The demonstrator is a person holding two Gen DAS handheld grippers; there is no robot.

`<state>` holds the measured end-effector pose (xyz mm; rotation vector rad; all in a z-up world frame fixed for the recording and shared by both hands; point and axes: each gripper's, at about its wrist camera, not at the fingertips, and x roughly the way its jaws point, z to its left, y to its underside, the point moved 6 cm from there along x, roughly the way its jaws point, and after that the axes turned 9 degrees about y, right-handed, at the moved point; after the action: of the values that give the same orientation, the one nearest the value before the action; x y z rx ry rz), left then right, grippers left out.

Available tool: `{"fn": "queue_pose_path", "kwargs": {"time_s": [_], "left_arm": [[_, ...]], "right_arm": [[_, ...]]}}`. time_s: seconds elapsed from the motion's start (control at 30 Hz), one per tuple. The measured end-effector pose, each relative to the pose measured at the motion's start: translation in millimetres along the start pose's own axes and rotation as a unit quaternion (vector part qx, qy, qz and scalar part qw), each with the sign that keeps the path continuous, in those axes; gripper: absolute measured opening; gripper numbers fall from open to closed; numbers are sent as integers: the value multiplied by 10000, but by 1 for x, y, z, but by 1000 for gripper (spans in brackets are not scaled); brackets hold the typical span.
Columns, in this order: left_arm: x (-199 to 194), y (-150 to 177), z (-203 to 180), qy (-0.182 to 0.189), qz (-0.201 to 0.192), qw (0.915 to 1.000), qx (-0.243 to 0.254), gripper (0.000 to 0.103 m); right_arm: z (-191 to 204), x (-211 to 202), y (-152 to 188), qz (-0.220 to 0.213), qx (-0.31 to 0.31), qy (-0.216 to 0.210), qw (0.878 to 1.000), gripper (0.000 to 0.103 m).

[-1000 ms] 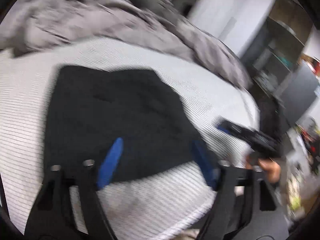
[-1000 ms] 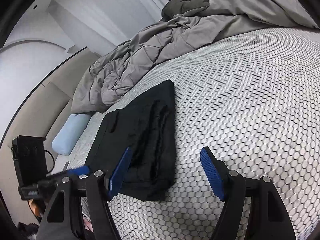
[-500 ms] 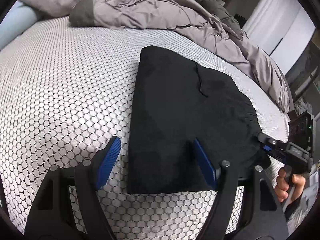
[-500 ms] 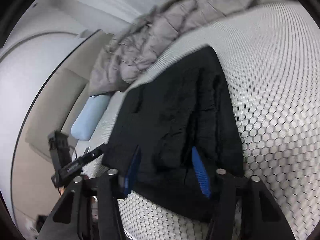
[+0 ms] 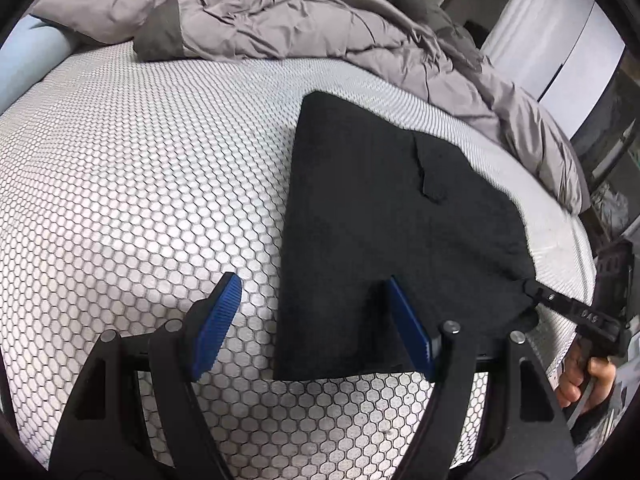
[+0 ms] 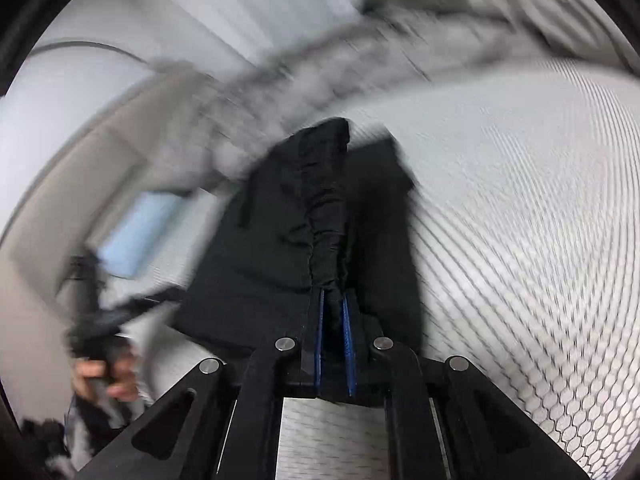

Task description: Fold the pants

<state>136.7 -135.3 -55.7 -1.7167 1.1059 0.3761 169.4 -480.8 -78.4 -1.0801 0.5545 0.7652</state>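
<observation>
While the black pants (image 5: 392, 232) lie folded on the bed's honeycomb-patterned mattress cover (image 5: 132, 184), the two grippers stand in different states.

Left gripper (image 5: 316, 324): jaws wide apart, nothing pressed between them. In the left wrist view the near left corner of the pants sits between the blue pads; the 3 o'clock pad (image 5: 410, 332) overlaps the cloth, and the 9 o'clock pad is over bare mattress cover. Contact with the fabric cannot be confirmed.

Right gripper (image 6: 335, 340): jaws closed to a narrow slit, pinching a bunched ridge of the pants' fabric. In the right wrist view, which is motion-blurred, the ridge runs from the pads toward 12 o'clock. In the left wrist view the same gripper appears at 4 o'clock, its tip at the near right corner of the pants, with a hand (image 5: 580, 376) on its handle.

Surroundings: a rumpled grey duvet (image 5: 304, 12) lies along the far side of the bed, from 11 to 2 o'clock, apart from the pants. A light blue pillow (image 5: 28, 56) lies at 10 o'clock at the mattress edge. White cabinet doors (image 5: 560, 36) stand at 2 o'clock.
</observation>
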Motion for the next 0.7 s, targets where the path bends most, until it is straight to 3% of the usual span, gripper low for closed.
{"fn": "queue_pose_path", "kwargs": {"time_s": [0.07, 0.2, 0.33, 0.7], "left_arm": [[3, 1, -3, -16, 21, 10000, 54, 72], [5, 5, -7, -51, 57, 9998, 160, 72], [8, 5, -6, -65, 91, 9998, 136, 72], [7, 5, -5, -63, 116, 9998, 151, 72]], "right_arm": [[1, -4, -2, -47, -11, -85, 10000, 11], [-10, -28, -8, -437, 242, -268, 9984, 42], [-20, -19, -6, -162, 553, -490, 9971, 42], [-16, -21, -2, 144, 604, -862, 9943, 43]]}}
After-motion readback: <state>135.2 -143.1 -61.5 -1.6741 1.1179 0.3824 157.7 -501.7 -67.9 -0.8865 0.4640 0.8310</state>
